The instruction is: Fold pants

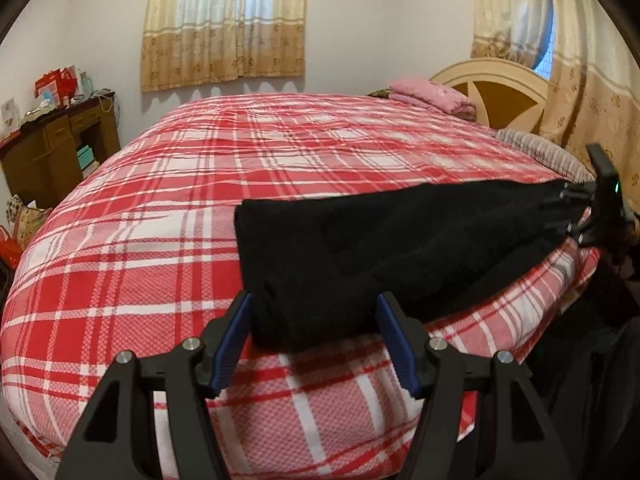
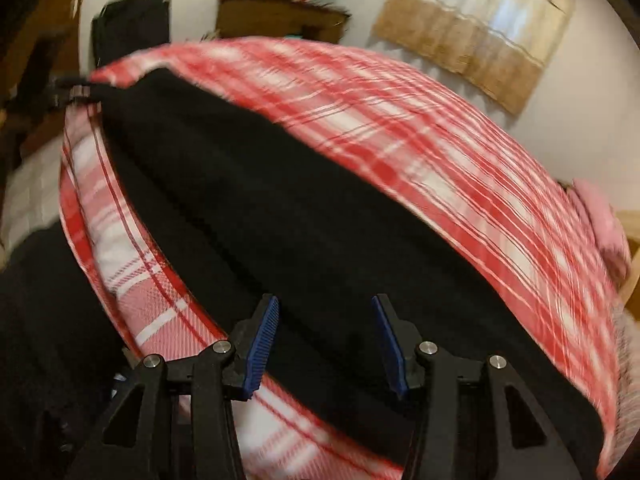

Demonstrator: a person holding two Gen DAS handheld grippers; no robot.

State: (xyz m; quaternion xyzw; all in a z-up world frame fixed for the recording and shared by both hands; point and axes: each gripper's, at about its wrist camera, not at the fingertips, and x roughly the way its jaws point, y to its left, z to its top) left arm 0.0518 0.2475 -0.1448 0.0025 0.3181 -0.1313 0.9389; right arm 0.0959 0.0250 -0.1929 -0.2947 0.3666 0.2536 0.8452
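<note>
Only the left view shows the right hand-held gripper [image 1: 576, 216] at the pants [image 1: 360, 248].

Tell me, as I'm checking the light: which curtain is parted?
The right-hand curtain, beside the headboard: a blue strip of window shows at its edge. The far-wall curtain hangs fully closed.

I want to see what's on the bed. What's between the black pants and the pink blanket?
Only bare red plaid bedspread lies between the black pants and the pink blanket, shown in the left wrist view.
</note>
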